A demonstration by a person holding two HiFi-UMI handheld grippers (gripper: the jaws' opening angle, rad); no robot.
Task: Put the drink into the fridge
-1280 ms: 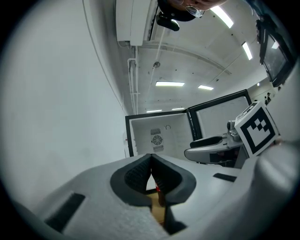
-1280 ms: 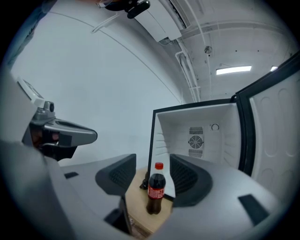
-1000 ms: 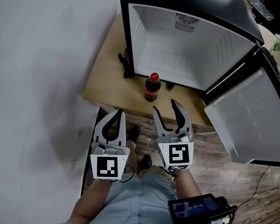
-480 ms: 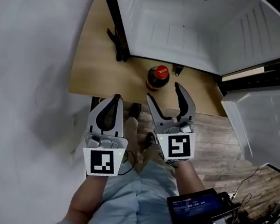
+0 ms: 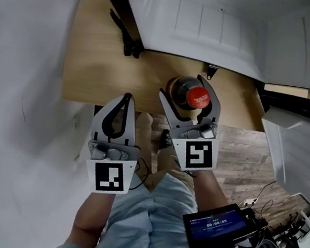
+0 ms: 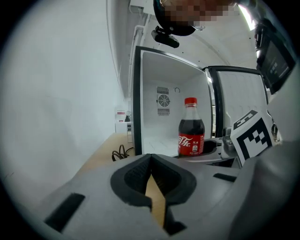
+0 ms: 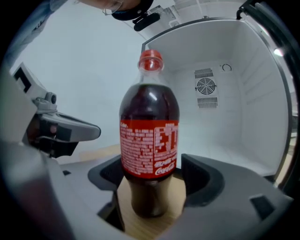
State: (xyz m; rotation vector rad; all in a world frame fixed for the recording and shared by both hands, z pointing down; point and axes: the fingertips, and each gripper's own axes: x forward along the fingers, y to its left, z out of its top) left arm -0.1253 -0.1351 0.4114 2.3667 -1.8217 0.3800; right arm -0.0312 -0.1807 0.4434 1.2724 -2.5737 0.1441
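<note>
Standing open on the wooden table [image 5: 93, 77], the mini fridge [image 5: 214, 26] shows a bare white interior. The right gripper [image 5: 183, 93] has just been opening its jaws, which are spread either side of the upright cola bottle [image 7: 150, 140] on the table before the fridge. The left gripper [image 5: 127, 96] sits alongside, jaws pressed together.

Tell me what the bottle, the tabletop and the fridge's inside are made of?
Bottle: probably clear glossy plastic; the dark drink shows through. Tabletop: pale matte wood or laminate; faint grain. Fridge lining: smooth white plastic, seemingly; moulded ribs.
</note>
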